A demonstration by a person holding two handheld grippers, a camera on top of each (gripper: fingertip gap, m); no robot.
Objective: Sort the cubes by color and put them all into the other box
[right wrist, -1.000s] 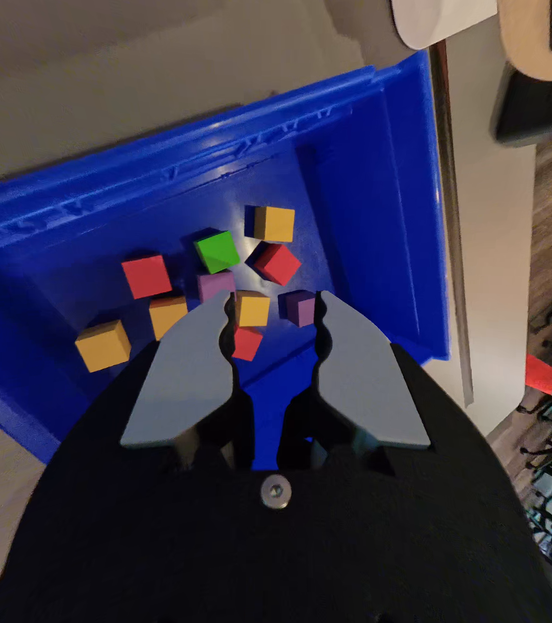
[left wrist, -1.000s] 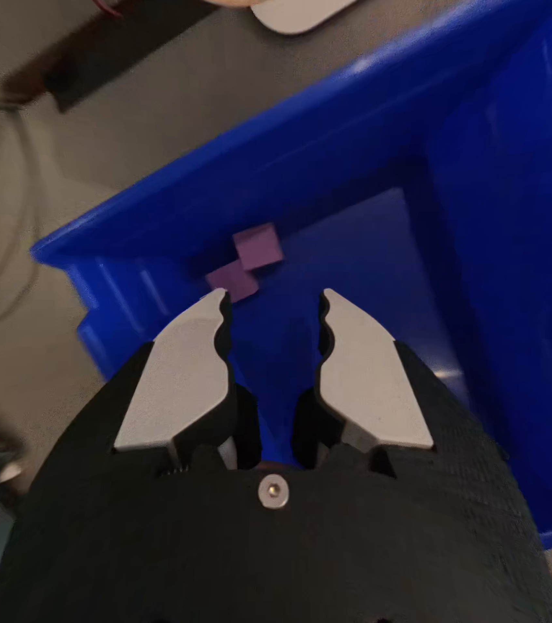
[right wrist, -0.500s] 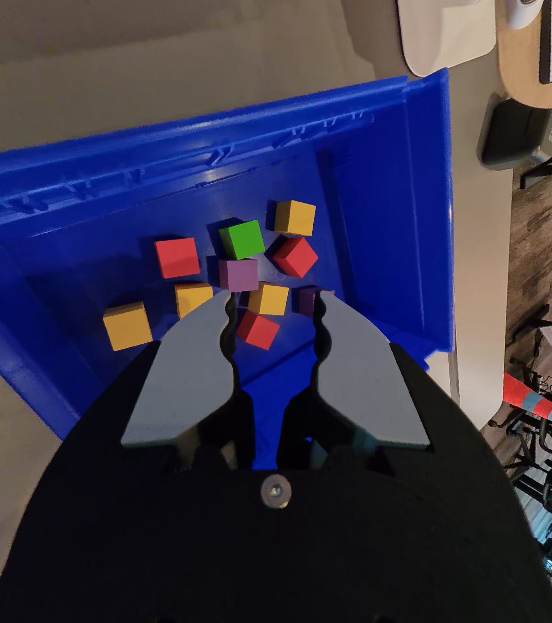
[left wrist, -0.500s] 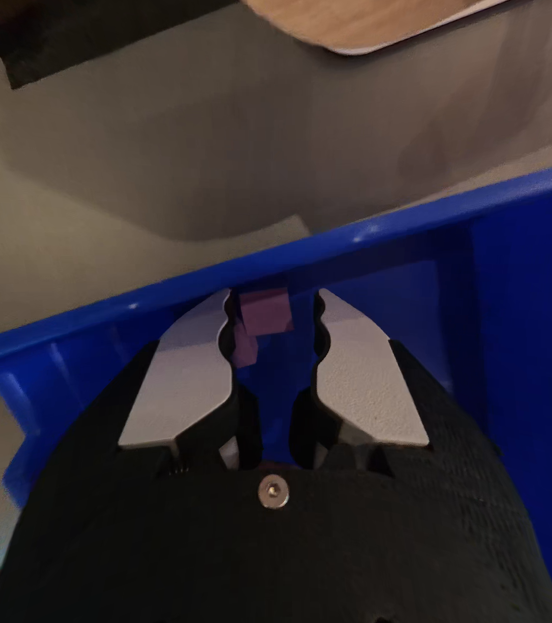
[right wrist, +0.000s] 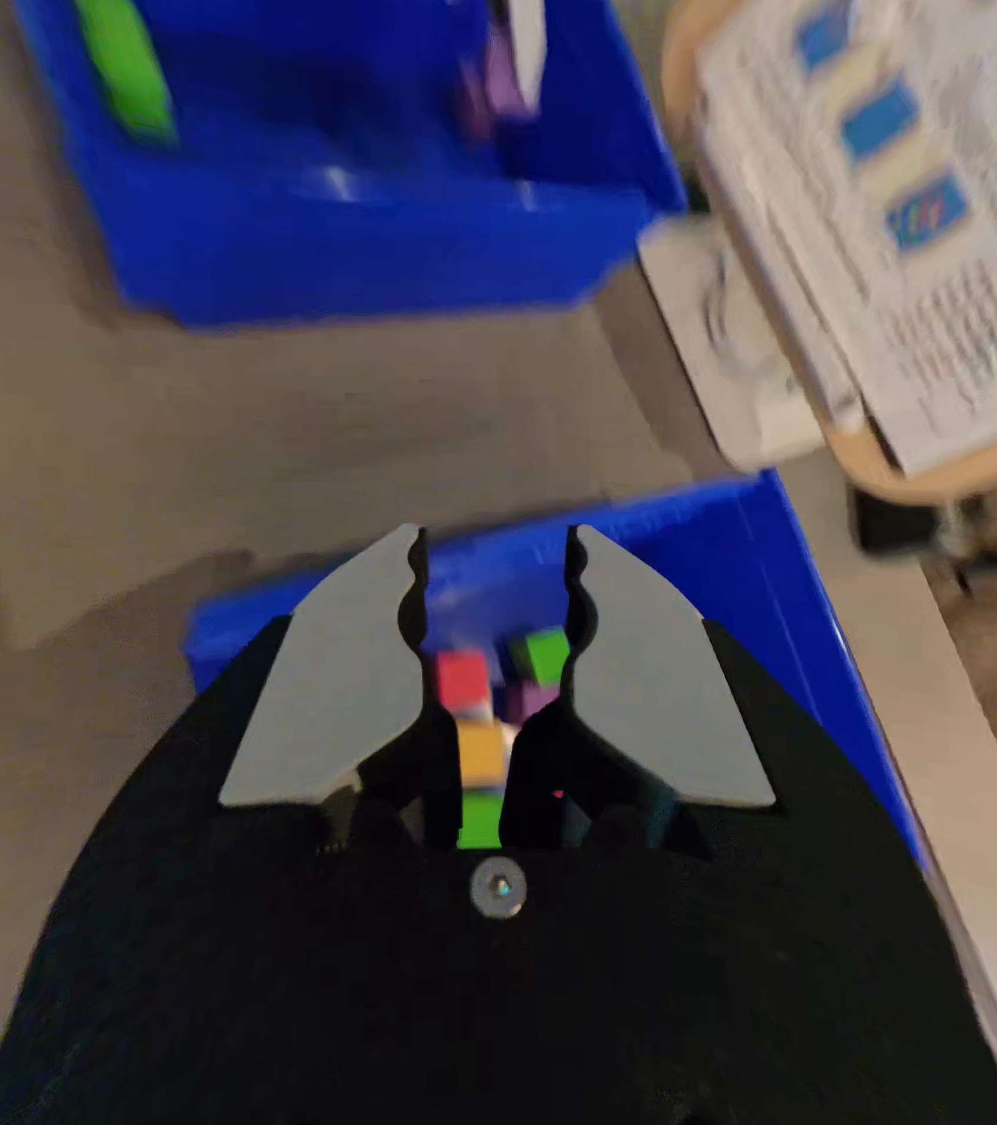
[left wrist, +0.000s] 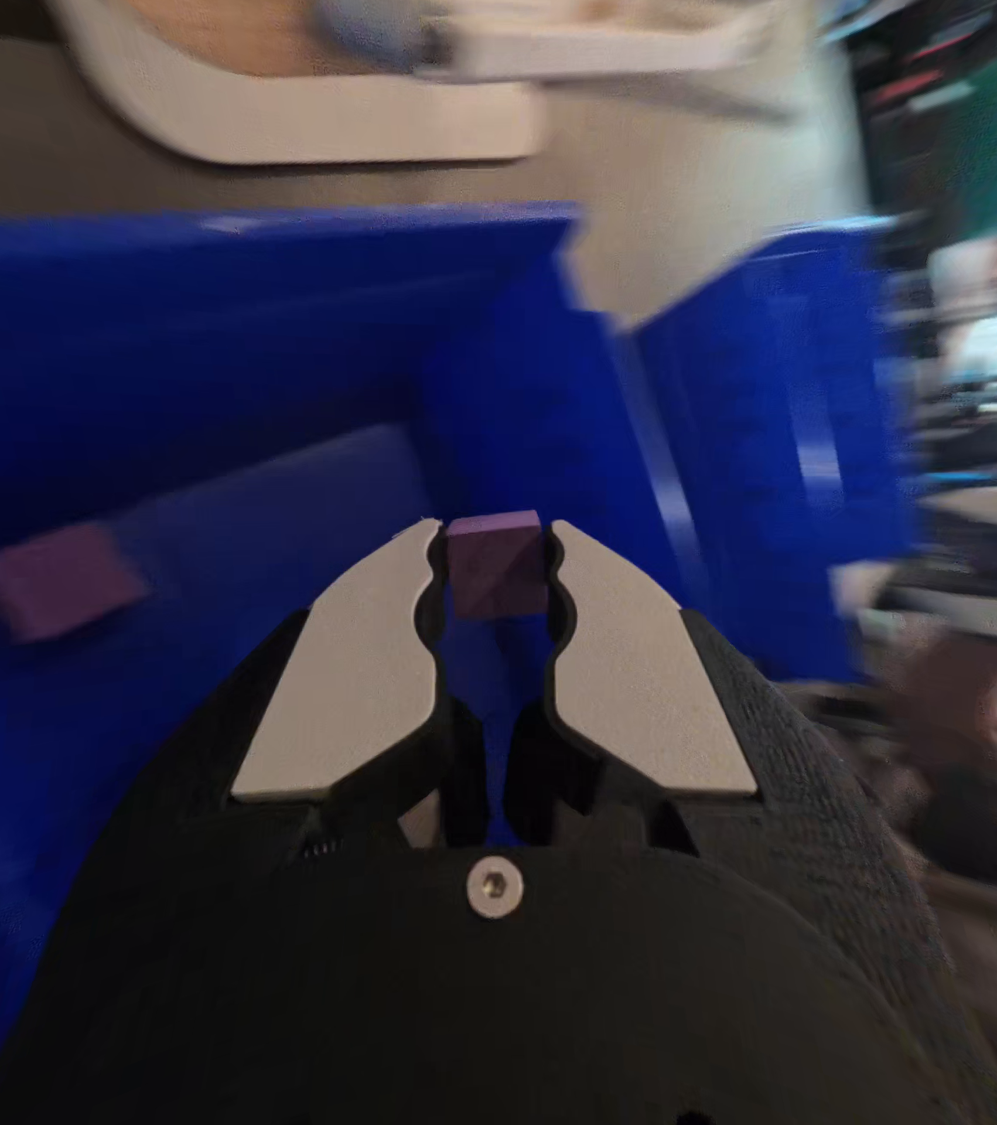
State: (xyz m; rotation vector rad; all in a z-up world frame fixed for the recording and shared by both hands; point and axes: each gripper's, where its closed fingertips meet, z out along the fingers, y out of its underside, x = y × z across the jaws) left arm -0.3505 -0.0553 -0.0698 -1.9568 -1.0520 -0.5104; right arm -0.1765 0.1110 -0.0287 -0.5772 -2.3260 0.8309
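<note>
Two blue bins in right wrist view: far blue bin (right wrist: 362, 243) with a green block (right wrist: 125, 73) at its left and something purple at its right, near blue bin (right wrist: 788, 609) under the right gripper (right wrist: 495, 542). Right jaws parted, nothing between them; red block (right wrist: 462, 676), green cube (right wrist: 545, 654), yellow block (right wrist: 481, 755) seen through the gap, lying in near bin. Left gripper (left wrist: 491, 529) clamped on purple cube (left wrist: 496, 566), pinched at fingertips, inside a blue bin (left wrist: 179, 341). Second purple cube (left wrist: 52, 587) on bin floor, well apart to the left. Heavy motion blur. Printed sheet (right wrist: 910, 243) far right on tan table (right wrist: 301, 414).
</note>
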